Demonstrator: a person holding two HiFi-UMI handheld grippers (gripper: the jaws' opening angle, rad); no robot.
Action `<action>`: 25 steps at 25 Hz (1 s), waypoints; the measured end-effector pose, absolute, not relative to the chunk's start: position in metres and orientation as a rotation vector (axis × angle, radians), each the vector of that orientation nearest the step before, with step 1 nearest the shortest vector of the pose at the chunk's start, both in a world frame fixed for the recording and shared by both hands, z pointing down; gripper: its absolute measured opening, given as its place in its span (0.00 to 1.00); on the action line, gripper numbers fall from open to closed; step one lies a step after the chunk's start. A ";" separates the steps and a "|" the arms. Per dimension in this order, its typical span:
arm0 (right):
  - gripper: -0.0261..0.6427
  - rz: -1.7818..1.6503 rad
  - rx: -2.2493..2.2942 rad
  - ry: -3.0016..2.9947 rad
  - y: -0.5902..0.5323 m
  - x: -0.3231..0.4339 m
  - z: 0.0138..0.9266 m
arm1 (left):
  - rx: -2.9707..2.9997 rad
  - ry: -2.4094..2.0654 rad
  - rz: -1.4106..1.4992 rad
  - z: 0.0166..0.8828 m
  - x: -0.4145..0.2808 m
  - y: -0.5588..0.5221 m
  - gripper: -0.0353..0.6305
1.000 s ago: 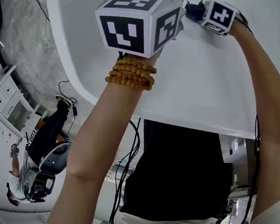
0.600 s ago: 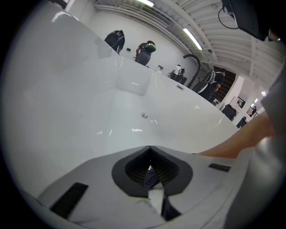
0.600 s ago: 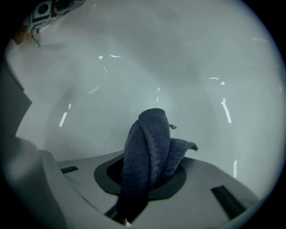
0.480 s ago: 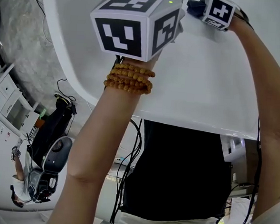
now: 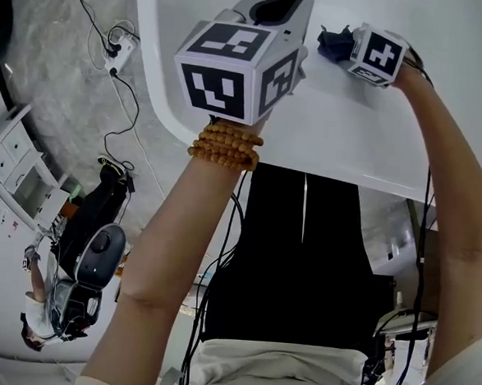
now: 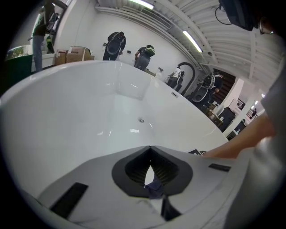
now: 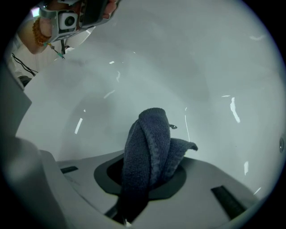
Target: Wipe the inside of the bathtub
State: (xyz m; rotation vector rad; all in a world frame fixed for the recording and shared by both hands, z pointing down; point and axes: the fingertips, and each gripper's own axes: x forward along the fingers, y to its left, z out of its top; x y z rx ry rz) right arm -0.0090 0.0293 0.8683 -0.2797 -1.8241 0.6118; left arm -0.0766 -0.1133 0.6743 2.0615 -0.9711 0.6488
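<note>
Clamping dark cloth [image 7: 149, 143] in right tool [image 7: 144, 178], left tool [image 6: 151, 173] closed, both at white bathtub [image 6: 89, 116]

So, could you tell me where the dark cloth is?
The cloth is clamped in the right claw, upper right of the head view, inside the bathtub.

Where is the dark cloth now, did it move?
Yes, it seems. The cloth sits closer to the near tub rim than a second ago, though the camera shifted too.
</note>
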 end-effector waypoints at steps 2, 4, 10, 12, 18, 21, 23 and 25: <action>0.19 0.611 -0.285 -1.835 0.031 -0.012 0.850 | 2.068 -0.985 0.623 0.665 -0.079 -0.117 0.05; 0.19 0.600 -0.298 -1.846 0.033 -0.012 0.835 | 2.072 -0.998 0.608 0.660 -0.080 -0.118 0.05; 0.19 0.567 -0.367 -1.899 0.044 -0.025 0.775 | 2.046 -0.988 0.609 0.657 -0.087 -0.107 0.05; 0.19 0.559 -0.372 -1.911 0.048 -0.028 0.755 | 2.040 -0.972 0.616 0.654 -0.089 -0.101 0.05; 0.19 0.551 -0.402 -1.934 0.060 -0.027 0.699 | 2.037 -0.947 0.620 0.646 -0.084 -0.095 0.05; 0.19 0.534 -0.417 -1.949 0.083 -0.020 0.659 | 2.048 -0.939 0.613 0.627 -0.072 -0.080 0.05; 0.19 0.537 -0.419 -1.957 0.092 -0.012 0.637 | 2.058 -0.936 0.606 0.616 -0.060 -0.076 0.05; 0.19 0.571 -0.417 -1.965 0.099 -0.008 0.623 | 2.067 -0.933 0.604 0.610 -0.053 -0.075 0.05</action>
